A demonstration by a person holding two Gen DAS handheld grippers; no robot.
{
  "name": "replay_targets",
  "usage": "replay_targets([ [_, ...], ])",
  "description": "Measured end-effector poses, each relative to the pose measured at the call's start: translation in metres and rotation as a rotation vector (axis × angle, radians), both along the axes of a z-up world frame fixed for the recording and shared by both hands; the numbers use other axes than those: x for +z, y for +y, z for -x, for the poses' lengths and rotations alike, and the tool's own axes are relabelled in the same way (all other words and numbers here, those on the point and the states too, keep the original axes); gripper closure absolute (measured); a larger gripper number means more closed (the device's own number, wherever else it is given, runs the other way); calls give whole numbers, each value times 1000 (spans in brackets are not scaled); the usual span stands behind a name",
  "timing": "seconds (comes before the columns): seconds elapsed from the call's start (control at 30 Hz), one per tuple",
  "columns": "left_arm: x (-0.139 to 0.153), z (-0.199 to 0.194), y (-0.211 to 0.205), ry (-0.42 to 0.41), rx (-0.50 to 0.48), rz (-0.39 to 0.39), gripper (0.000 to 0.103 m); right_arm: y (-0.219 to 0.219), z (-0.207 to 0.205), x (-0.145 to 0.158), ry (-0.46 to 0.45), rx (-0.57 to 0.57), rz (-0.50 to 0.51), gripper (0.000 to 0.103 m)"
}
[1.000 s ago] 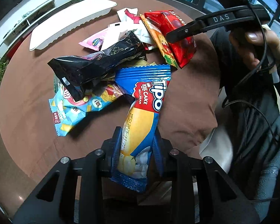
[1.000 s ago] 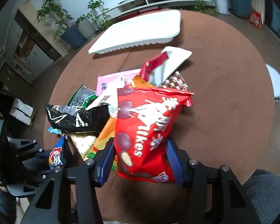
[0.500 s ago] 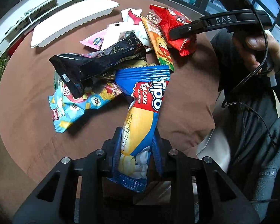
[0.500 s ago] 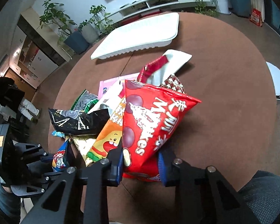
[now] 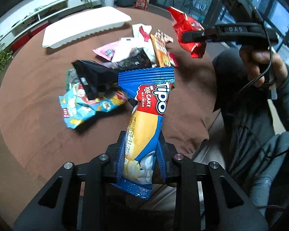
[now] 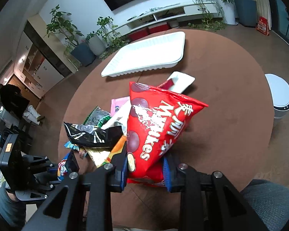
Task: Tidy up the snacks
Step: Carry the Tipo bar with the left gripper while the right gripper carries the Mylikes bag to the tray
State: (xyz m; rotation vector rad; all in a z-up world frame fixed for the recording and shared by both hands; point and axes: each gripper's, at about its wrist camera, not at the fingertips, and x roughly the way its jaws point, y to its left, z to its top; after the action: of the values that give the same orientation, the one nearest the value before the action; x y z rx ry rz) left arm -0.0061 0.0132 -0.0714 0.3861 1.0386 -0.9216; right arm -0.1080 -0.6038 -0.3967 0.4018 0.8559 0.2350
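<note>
I see a blue Tipo roll cake packet (image 5: 144, 127) clamped near its lower end by my left gripper (image 5: 141, 155), raised above the snack pile (image 5: 113, 73) on the round brown table (image 5: 38, 115). My right gripper (image 6: 146, 170) is clamped on a red Maltesers bag (image 6: 156, 127), lifted beside the pile, a hand (image 5: 264, 67) on its handle. Both grippers tilt downward. Beyond the pile lies a white tray (image 6: 148, 55).

Glossy, crinkly foil on the red bag (image 6: 160, 127) and blue cake wrapper (image 5: 146, 115); matt brown tablecloth (image 6: 221, 96), ribbed white plastic tray (image 6: 148, 57)
</note>
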Motion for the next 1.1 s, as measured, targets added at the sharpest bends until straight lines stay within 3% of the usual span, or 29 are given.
replay_targets([
  [0.17, 26, -11, 14, -7, 33, 77, 76, -3, -2, 11, -29, 6, -23, 72],
  [0.37, 72, -51, 30, -90, 98, 135, 76, -25, -21, 33, -76, -52, -27, 72],
  [0.57, 106, -134, 28, -159, 185, 119, 76, -42, -59, 60, -133, -93, -26, 72],
  [0.67, 117, -181, 14, -168, 211, 117, 76, -43, -96, 74, -160, -90, -25, 72],
  [0.77, 117, -224, -4, -147, 219, 115, 76, -37, -136, 80, -160, -74, -20, 71],
  [0.87, 105, -277, -32, -133, 207, 54, 76, -24, -191, 76, -137, -39, 20, 72],
  [1.1, 59, -364, -82, -38, 190, -29, 76, -15, -280, 30, 13, 33, 79, 72],
])
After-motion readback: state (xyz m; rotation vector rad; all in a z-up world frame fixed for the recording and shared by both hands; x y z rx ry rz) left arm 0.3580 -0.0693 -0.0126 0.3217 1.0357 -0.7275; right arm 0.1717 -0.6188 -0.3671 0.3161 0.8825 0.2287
